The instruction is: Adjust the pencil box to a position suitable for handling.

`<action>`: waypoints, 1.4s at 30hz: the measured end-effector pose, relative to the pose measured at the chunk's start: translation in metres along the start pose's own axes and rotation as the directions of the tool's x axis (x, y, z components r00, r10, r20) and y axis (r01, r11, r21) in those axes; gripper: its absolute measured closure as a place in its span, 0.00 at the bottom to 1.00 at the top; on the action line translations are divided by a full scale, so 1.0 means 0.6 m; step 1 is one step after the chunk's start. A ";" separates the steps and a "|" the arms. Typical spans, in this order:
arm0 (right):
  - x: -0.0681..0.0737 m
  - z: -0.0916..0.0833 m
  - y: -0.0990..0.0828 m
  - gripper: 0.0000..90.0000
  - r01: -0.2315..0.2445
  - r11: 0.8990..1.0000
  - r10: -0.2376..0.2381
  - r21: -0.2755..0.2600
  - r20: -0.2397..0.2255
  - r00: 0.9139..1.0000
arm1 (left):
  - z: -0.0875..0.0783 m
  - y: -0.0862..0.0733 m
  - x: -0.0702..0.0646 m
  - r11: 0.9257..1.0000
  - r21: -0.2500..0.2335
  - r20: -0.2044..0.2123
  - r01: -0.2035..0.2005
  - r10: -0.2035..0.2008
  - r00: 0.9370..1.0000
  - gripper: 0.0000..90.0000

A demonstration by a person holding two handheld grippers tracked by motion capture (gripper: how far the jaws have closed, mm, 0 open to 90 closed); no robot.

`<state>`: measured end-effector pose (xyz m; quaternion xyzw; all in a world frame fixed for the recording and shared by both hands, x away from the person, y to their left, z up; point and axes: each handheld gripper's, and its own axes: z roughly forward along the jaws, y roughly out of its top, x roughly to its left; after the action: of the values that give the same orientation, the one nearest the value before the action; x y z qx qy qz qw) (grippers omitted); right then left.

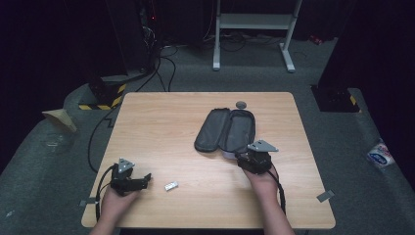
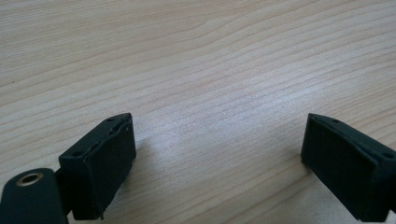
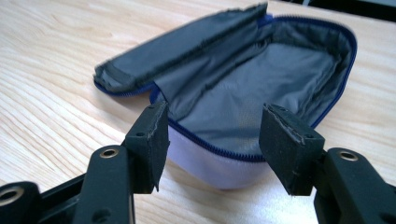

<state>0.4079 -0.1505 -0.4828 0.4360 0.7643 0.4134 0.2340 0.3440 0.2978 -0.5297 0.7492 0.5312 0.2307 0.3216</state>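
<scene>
Right gripper [image 3: 212, 144] sits at the near end of the open grey zip pouch with blue zipper and pale outer wall [image 3: 261, 79]. Its jaws stand apart, straddling the near rim, and the pads don't press on it. The rim looks let go or not yet taken; I can't tell which. In the high view the right gripper [image 1: 246, 157] is at the pouch's [image 1: 226, 129] near-right end, with the hand behind it and the forearm coming up from the bottom edge, jaws pointing away and slightly down.

Left gripper [image 2: 217, 154] has its jaws spread wide over bare light wooden table [image 2: 196, 56], nothing between them. In the high view the left gripper [image 1: 142, 180] lies low at the near-left of the table, pointing right toward a small white oblong object [image 1: 171, 186] just beside it.

Step, as I judge it: the pouch is laid open and ready for loading. Next move likely calls for the left gripper to close on the small white object and carry it into the pouch. The object is small and flat, so it needs a low, square approach.

A small grey round disc [image 1: 241, 104] lies beyond the pouch's far end.
</scene>
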 end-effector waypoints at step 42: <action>0.094 -0.012 0.011 0.51 0.038 0.996 -0.048 -0.081 -0.129 0.990 | -0.010 -0.008 0.000 1.000 -0.012 0.011 -0.016 0.017 1.000 0.17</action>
<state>0.3771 -0.1033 -0.4728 0.3818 0.7705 0.4656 0.2092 0.3368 0.3004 -0.5294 0.7529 0.5218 0.2323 0.3271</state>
